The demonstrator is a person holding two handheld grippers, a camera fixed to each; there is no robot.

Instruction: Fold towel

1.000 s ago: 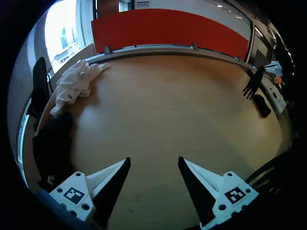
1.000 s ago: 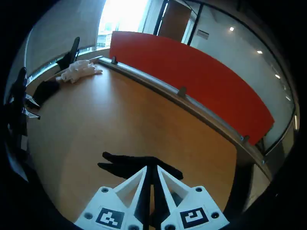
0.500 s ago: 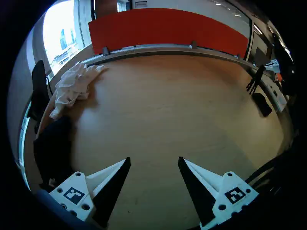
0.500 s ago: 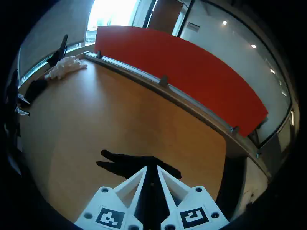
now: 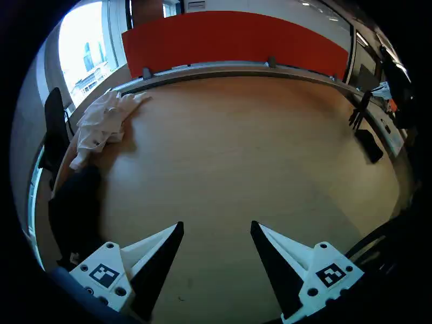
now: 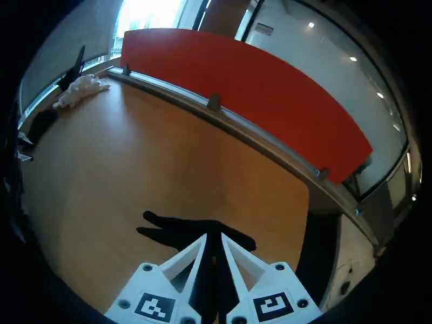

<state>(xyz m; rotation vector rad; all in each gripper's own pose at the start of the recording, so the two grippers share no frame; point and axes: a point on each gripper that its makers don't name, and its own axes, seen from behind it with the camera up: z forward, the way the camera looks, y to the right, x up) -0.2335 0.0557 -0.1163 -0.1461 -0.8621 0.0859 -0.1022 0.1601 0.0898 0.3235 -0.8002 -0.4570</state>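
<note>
There's your towel (image 5: 102, 124), a crumpled white heap well ahead and off to the left of your left gripper (image 5: 216, 232). Its length runs away from you, slanting right along the table (image 5: 243, 162) edge. That gripper's spread wide and empty, over bare wood. From your right gripper (image 6: 214, 240) the towel's far off, up and left, and that one's clenched on a dark glove-shaped piece (image 6: 183, 229). Left looks nearer to me: it'd go forward and left, past the dark heap (image 5: 75, 210).

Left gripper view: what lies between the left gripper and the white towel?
Only bare table between left gripper and towel, in the left gripper view; a dark bundle sits aside.
</note>
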